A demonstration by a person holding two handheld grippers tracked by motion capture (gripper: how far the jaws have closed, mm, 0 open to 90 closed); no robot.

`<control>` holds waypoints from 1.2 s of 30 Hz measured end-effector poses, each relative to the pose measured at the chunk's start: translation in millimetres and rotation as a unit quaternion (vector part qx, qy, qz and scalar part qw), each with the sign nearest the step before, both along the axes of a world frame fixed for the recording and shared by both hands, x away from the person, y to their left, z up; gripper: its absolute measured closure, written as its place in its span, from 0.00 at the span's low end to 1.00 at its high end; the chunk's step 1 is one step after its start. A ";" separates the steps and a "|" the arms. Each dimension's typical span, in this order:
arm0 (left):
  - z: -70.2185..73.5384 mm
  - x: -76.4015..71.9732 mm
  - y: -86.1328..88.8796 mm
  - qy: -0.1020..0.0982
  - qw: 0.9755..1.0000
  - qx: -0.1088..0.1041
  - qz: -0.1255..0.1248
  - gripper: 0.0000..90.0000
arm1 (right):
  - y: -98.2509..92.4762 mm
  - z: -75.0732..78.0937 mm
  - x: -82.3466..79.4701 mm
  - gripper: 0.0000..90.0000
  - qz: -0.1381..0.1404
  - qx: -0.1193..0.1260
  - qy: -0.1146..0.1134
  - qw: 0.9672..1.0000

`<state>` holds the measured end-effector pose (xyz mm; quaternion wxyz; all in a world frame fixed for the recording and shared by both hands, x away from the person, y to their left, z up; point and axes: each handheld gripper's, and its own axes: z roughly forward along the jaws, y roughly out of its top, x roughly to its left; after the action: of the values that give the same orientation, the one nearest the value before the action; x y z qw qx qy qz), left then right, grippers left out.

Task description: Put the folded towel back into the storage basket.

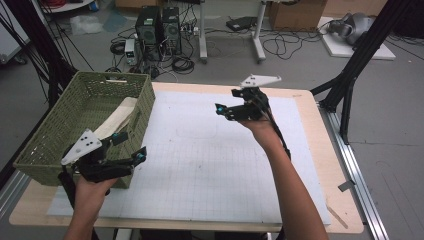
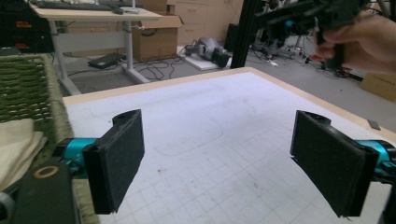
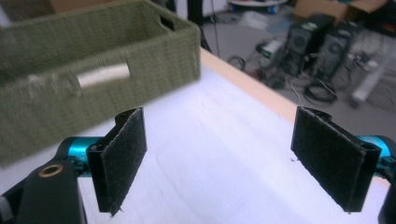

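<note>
A green woven basket [image 1: 60, 135] stands on the table's left side with a folded cream cloth [image 1: 117, 117] lying inside. My left gripper [image 1: 131, 146] hovers open by the basket's near right corner, with nothing between its jaws. In the left gripper view the left gripper [image 2: 224, 158] looks across the white mat, with the basket [image 2: 28, 88] and cloth [image 2: 16, 144] at the left. My right gripper [image 1: 226, 100] is held open and empty above the mat's far middle. The right gripper [image 3: 224, 158] faces the basket [image 3: 93, 79], and the cloth [image 3: 102, 75] shows through its handle slot.
A white gridded mat [image 1: 210, 155] covers most of the wooden table [image 1: 330, 165]. Behind the table on the floor are computer towers [image 1: 159, 30], cables and desk legs [image 1: 259, 35]. A black frame post [image 1: 350, 75] stands at the right.
</note>
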<state>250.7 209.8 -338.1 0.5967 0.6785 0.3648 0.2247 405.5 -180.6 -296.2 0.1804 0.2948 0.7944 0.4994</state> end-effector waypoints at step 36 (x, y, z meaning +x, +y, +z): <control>-60.3 16.8 -70.6 -0.016 0.996 -0.013 -0.091 0.19 | -149.4 -100.0 -147.8 0.19 -0.165 0.009 -0.012 0.986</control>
<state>267.5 139.2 -398.4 0.6294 0.6972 0.2948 0.1756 257.7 -329.9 -396.2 0.2669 0.4174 0.7281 0.4737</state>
